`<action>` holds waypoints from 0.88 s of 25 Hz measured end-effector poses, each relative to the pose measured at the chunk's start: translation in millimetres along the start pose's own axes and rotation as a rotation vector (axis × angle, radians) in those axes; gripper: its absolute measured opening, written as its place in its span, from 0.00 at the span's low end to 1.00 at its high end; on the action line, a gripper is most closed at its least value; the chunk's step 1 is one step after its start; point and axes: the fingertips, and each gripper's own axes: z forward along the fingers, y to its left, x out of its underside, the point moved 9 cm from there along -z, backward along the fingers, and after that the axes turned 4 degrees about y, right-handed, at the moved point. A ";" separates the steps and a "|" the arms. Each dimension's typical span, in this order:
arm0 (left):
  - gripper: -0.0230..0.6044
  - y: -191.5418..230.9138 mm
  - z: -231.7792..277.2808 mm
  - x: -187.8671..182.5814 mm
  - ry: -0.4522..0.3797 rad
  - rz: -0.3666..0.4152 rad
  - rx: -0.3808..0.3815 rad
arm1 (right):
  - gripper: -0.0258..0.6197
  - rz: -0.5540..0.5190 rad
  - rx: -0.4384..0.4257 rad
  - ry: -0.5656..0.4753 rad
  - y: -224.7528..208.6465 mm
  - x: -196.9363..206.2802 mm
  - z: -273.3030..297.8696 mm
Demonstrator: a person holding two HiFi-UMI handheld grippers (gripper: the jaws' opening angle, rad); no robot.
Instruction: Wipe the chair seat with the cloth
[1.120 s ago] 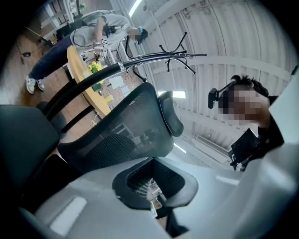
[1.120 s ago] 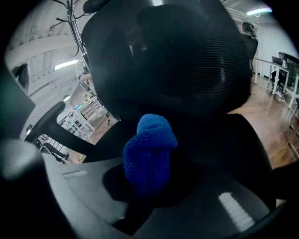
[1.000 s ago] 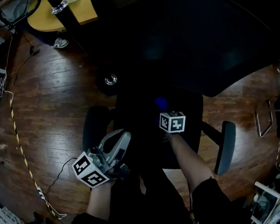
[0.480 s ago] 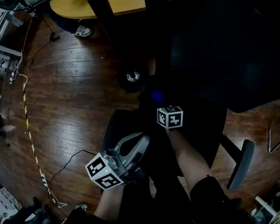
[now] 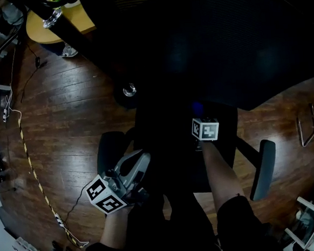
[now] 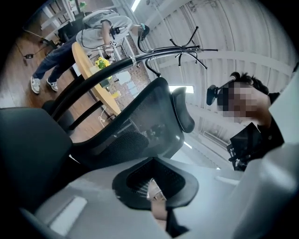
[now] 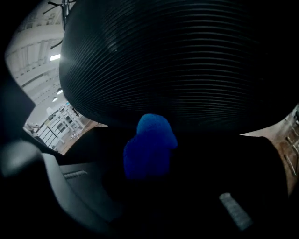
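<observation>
Head view: the cloth (image 5: pixel 198 107) peeks out as just a blue tip, the rest tucked behind the right gripper (image 5: pixel 200 116). The chair seat (image 5: pixel 169 148) is near black, its near edge partly under a forearm (image 5: pixel 220 171). Right gripper view: the cloth's lower end sinks into shadow.

Dim, underexposed views; fisheye distortion, dark vignetted corners.

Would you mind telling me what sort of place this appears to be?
Most likely an open-plan office or lab: a mesh-backed office chair, a yellow wooden table with another person standing at it, a coat stand, and a wood-plank floor.
</observation>
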 end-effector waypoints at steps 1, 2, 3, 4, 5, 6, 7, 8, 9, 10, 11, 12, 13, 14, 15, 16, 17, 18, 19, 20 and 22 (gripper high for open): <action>0.02 -1.8 4.2 1.9 0.014 0.003 0.001 | 0.09 0.015 0.028 -0.003 -19.5 2.9 -10.3; 0.02 -4.0 8.5 3.9 0.026 0.005 0.004 | 0.09 0.032 0.055 -0.007 -38.9 5.8 -20.9; 0.02 -6.4 12.8 6.0 0.036 0.004 0.010 | 0.09 0.047 0.083 -0.012 -57.9 8.5 -31.7; 0.02 -8.5 17.1 8.1 0.044 0.002 0.015 | 0.09 0.059 0.111 -0.014 -76.0 11.6 -41.8; 0.02 -10.2 21.1 10.5 0.053 0.000 0.020 | 0.09 0.067 0.138 -0.012 -92.9 16.2 -49.8; 0.02 -11.4 24.9 13.0 0.062 -0.004 0.025 | 0.09 0.069 0.159 -0.007 -107.8 21.9 -55.5; 0.02 -12.4 28.5 15.8 0.072 -0.008 0.029 | 0.09 0.068 0.173 -0.004 -119.2 26.6 -60.7; 0.02 -13.5 32.0 19.0 0.082 -0.011 0.033 | 0.09 0.066 0.178 -0.006 -126.8 29.1 -66.2; 0.02 -14.8 35.5 22.0 0.092 -0.011 0.037 | 0.09 0.065 0.178 -0.012 -131.8 30.4 -71.2; 0.02 -16.4 38.7 24.6 0.100 -0.009 0.039 | 0.09 0.068 0.179 -0.018 -135.3 31.8 -74.3; 0.02 -18.0 41.1 26.5 0.104 -0.006 0.040 | 0.09 0.070 0.183 -0.021 -137.7 33.5 -75.2; 0.02 -19.5 42.5 27.5 0.103 -0.004 0.041 | 0.09 0.066 0.191 -0.022 -138.7 34.5 -74.9; 0.02 -20.7 42.9 27.9 0.099 -0.002 0.041 | 0.09 0.058 0.200 -0.022 -138.8 34.6 -74.3; 0.02 -21.8 42.5 28.0 0.094 -0.001 0.040 | 0.09 0.050 0.205 -0.024 -138.9 34.2 -73.6; 0.02 -22.5 41.3 27.9 0.087 0.001 0.037 | 0.09 0.045 0.205 -0.027 -139.3 33.7 -72.9; 0.02 -22.9 39.4 27.8 0.080 0.003 0.034 | 0.09 0.042 0.203 -0.032 -139.9 32.7 -72.5; 0.02 -22.9 36.7 27.6 0.072 0.005 0.031 | 0.09 0.040 0.202 -0.035 -139.9 31.1 -72.7; 0.02 -22.7 33.1 27.5 0.064 0.006 0.028 | 0.09 0.038 0.204 -0.038 -139.0 29.4 -73.3; 0.02 -22.3 28.6 27.4 0.055 0.006 0.025 | 0.09 0.035 0.207 -0.042 -137.0 28.3 -73.5; 0.02 -21.8 23.4 27.3 0.045 0.004 0.020 | 0.09 0.030 0.206 -0.048 -133.1 28.0 -72.4; 0.02 -20.4 11.1 26.3 0.021 0.000 0.007 | 0.09 0.006 0.180 -0.072 -113.4 25.6 -65.6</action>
